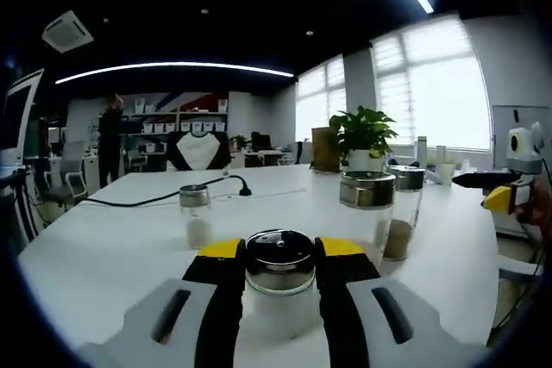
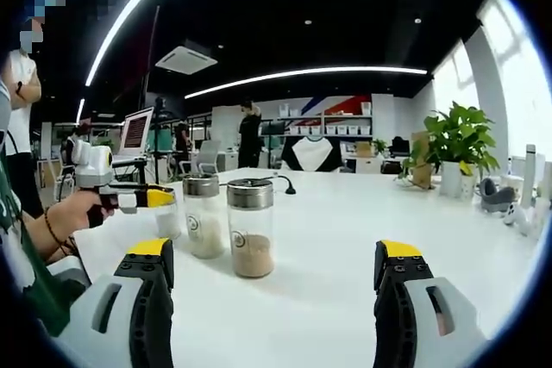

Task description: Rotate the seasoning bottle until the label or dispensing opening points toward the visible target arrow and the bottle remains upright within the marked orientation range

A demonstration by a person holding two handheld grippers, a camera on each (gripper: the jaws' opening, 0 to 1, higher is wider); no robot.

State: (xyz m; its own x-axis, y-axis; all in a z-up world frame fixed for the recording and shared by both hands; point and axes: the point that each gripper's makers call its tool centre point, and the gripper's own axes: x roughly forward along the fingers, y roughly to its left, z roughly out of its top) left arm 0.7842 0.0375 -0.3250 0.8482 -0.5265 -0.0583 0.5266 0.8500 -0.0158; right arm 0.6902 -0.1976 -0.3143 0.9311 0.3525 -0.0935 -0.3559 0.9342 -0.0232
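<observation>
A glass seasoning bottle (image 1: 278,275) with a shiny metal lid stands upright on the white table (image 1: 103,247), between the yellow-tipped jaws of my left gripper (image 1: 281,252), which is shut on it. From the right gripper view, a hand holds the left gripper (image 2: 138,198) against that small bottle (image 2: 168,221). My right gripper (image 2: 274,252) is open, its jaws wide apart over bare table. Two taller bottles (image 2: 251,228) (image 2: 204,215) stand just beyond it, one holding brown powder. The right gripper (image 1: 504,197) also comes in at the right edge of the left gripper view.
Three more bottles stand on the table: a small one (image 1: 195,215) and a tall pair (image 1: 367,206) (image 1: 404,213). A black cable (image 1: 164,199) crosses the far side. A potted plant (image 1: 363,133) stands at the back. People stand by distant desks.
</observation>
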